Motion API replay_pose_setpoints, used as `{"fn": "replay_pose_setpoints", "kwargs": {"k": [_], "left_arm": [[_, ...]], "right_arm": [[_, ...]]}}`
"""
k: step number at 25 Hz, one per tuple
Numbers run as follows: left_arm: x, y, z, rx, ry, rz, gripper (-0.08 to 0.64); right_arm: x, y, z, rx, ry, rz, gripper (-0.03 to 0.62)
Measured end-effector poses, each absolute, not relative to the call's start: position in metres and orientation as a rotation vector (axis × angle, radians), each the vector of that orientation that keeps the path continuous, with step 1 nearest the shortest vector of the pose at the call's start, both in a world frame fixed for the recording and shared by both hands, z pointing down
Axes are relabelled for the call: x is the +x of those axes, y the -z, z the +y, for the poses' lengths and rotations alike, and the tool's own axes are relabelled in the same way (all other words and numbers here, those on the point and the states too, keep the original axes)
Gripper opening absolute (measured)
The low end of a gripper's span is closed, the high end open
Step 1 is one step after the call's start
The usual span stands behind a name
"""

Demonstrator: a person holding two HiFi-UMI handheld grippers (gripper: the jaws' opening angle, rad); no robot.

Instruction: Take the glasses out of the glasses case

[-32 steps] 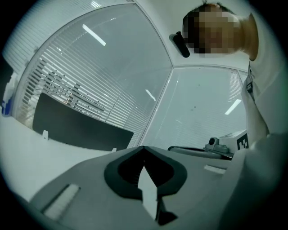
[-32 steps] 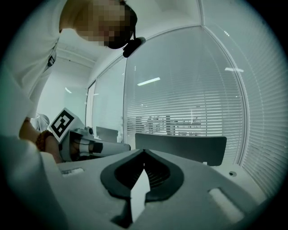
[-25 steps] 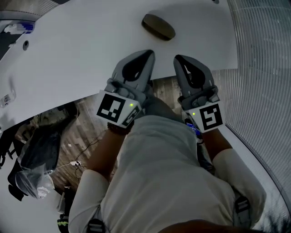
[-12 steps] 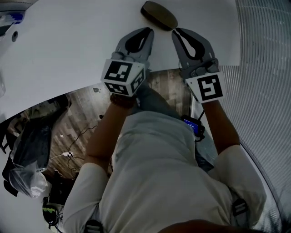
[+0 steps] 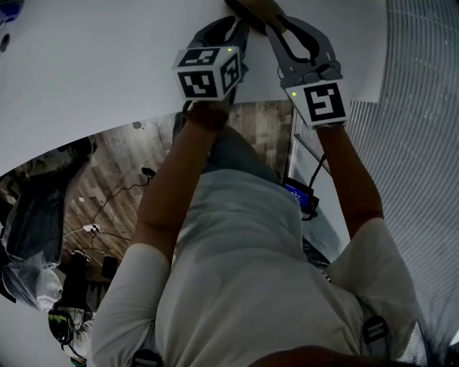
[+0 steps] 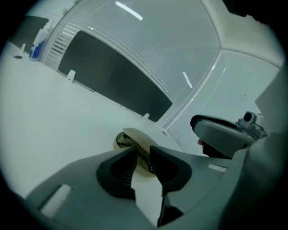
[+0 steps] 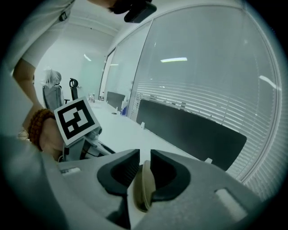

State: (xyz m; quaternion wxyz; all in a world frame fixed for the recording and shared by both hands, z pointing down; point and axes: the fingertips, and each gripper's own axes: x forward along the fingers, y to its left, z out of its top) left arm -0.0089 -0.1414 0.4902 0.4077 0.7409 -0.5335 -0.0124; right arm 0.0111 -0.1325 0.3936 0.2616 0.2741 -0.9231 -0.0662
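Seen from the head view, the left gripper (image 5: 237, 23) and the right gripper (image 5: 278, 21) reach side by side across the white table (image 5: 107, 64); their tips lie on either side of the brown glasses case (image 5: 254, 6), which the top edge of the frame cuts off; this view shows little of the case and nothing of the gaps between the jaws; it alone shows the person's pale shirt (image 5: 244, 272), the bare forearms and the wooden floor (image 5: 115, 186) below the table's edge.

The left gripper view shows what the head view cannot; its jaws stand well apart, having just been opening, and press on nothing; the case rests on the table just past the tips, seen through the gap, its pale shell uppermost; thin dark lines show at its left end, too small to tell whether they are the glasses; the right gripper's grey body sits off to the right.

The right gripper view shows the case edge-on, with one end between that gripper's jaws; these too have just been opening and stand narrowly apart, one pad close against the shell and a sliver of gap at the other; only here does a bead bracelet (image 7: 36, 126) show on the left wrist, beside the left gripper's marker cube (image 7: 76, 119); both gripper views, unlike the head view, show a dark screen (image 7: 189, 130) along the table's far edge.
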Motion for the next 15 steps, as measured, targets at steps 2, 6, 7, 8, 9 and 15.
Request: {"fn": "replay_pose_setpoints", "kwargs": {"k": [2, 6, 7, 8, 9, 15], "left_arm": [[-0.01, -0.5, -0.145, 1.83, 0.023, -1.347, 0.091], [-0.016, -0.519, -0.152, 1.757, 0.046, -1.353, 0.091], [-0.016, -0.523, -0.153, 1.744, 0.049, -1.353, 0.091], [-0.015, -0.526, -0.154, 1.735, 0.05, -1.353, 0.091], [-0.015, -0.528, -0.155, 1.729, 0.049, -1.354, 0.091], [-0.011, -0.538, -0.161, 1.69, 0.048, -1.345, 0.091]], "right_arm": [[0.01, -0.406, -0.136, 0.719, 0.201, -2.472, 0.072], [0.01, -0.435, -0.142, 0.675, 0.178, -2.436, 0.098], [0.01, -0.443, -0.143, 0.66, 0.17, -2.422, 0.118], [0.01, -0.45, -0.144, 0.646, 0.174, -2.406, 0.134], [0.01, -0.457, -0.145, 0.633, 0.19, -2.388, 0.149], [0.015, -0.485, -0.156, 0.591, 0.344, -2.287, 0.178]]}}
